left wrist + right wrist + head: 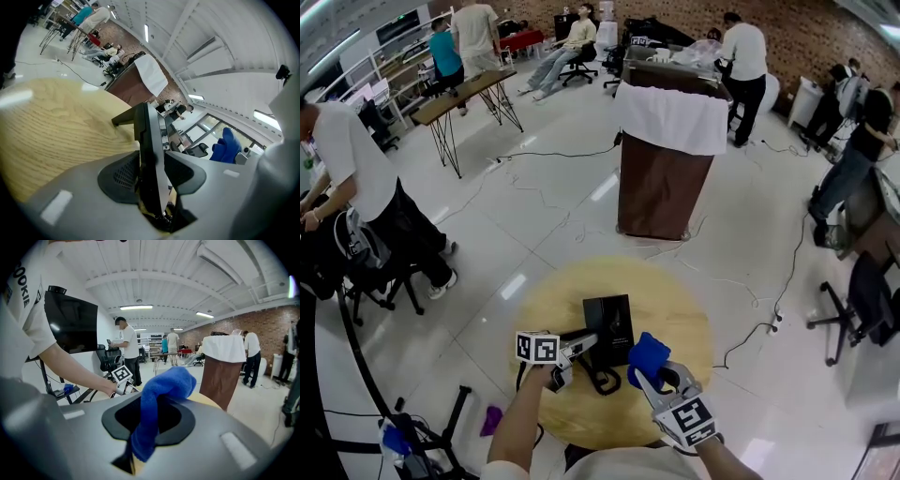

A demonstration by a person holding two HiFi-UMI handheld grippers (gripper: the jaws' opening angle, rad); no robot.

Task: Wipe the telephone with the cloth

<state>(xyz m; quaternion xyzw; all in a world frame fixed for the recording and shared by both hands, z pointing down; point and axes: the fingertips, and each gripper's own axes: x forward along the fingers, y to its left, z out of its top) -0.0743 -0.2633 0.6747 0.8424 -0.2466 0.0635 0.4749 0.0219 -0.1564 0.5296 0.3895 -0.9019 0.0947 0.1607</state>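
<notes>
A black telephone (609, 326) lies on the round wooden table (680, 300). Its curled cord (602, 381) loops toward the near side. My left gripper (584, 343) is at the phone's near left corner. In the left gripper view the telephone (149, 136) stands edge-on between the jaws of the left gripper (152, 174), with both pads against it. My right gripper (663, 382) hovers at the phone's near right, shut on a blue cloth (647, 359). In the right gripper view the cloth (164, 386) bulges out above the jaws of the right gripper (146, 417).
A brown lectern draped in white (666, 159) stands on the floor beyond the table. Cables (759, 328) trail across the glossy floor. Several people stand or sit around the room. A folding table (469, 92) is at the back left, office chairs (862, 309) at the right.
</notes>
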